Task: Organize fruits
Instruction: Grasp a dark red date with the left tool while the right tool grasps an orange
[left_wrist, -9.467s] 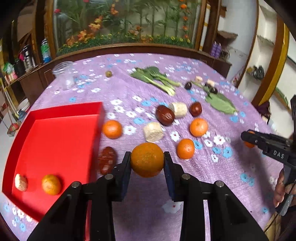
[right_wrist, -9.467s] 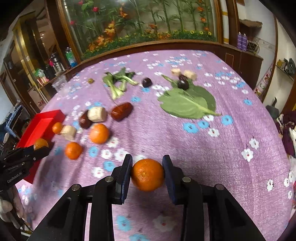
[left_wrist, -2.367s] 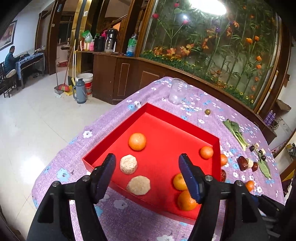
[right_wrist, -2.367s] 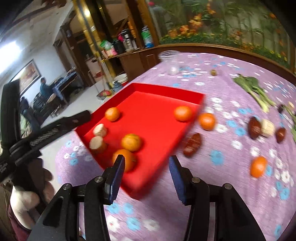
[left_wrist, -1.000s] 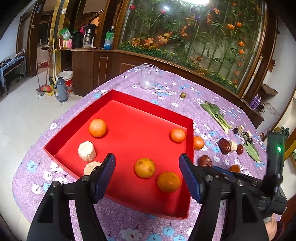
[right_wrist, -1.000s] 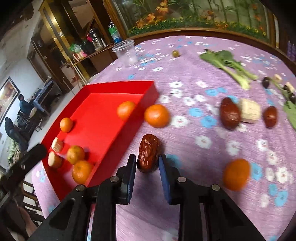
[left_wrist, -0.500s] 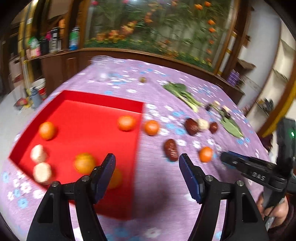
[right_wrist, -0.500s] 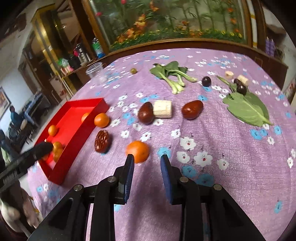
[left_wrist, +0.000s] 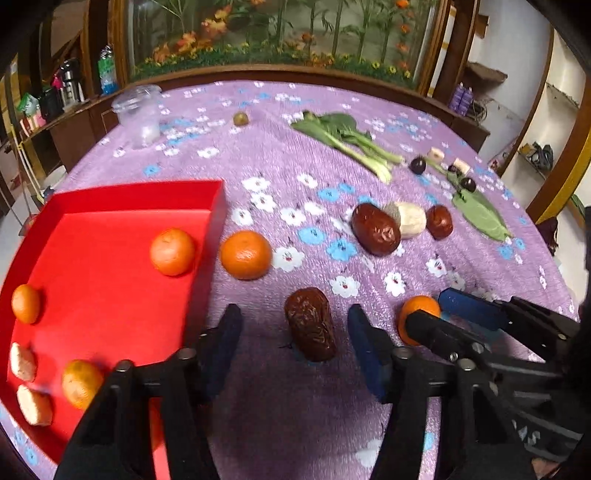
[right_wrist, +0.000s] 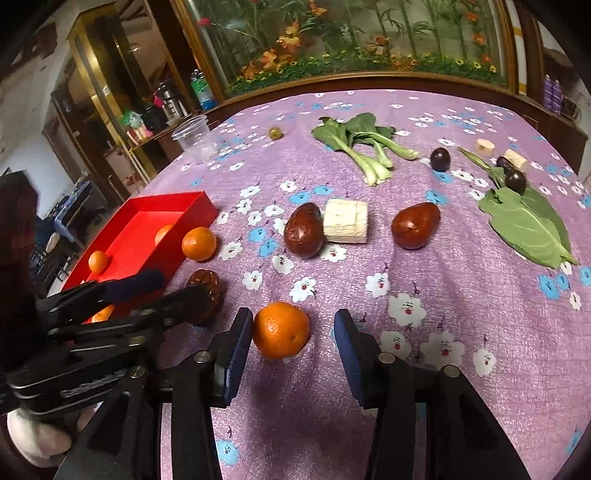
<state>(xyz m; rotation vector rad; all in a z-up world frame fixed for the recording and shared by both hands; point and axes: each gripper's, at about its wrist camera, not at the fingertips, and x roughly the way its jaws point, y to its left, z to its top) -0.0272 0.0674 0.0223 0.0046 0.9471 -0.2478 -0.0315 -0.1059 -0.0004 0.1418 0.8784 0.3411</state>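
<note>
Wrinkled dark date (left_wrist: 311, 324) lying on the purple flowered desk (left_wrist: 280, 173), between the blue pads of the left claw (left_wrist: 295, 345), clear gaps on both sides, no pad pressing; left claw open around it, jaws closing

Small orange (right_wrist: 280, 329) on the desk between the pads of the right claw (right_wrist: 291, 350), near the left pad, wide gap to the right pad; right claw open, gripping nothing, jaws opening

Red tray (left_wrist: 207, 192) just left of the left claw, holding three oranges and pale round chunks; nearest of them, an orange (left_wrist: 172, 251) by the tray's right wall. Another orange (left_wrist: 245, 254) on the cloth just outside that wall, ahead of the left claw

Further ahead of both claws: a large glossy red date (right_wrist: 304, 229) touching a pale cut chunk (right_wrist: 346, 220), a second red date (right_wrist: 415, 225) to the right of the chunk, apart from it

Beyond those, leafy greens (right_wrist: 364, 142), a broad leaf (right_wrist: 524, 221) off to the right, dark round fruits (right_wrist: 440, 159) near it, a clear plastic cup (right_wrist: 194, 142) at the far left, a small green fruit (right_wrist: 275, 133) beside it

A gloved hand (right_wrist: 33, 435) under the left claw's handle in the right wrist view
</note>
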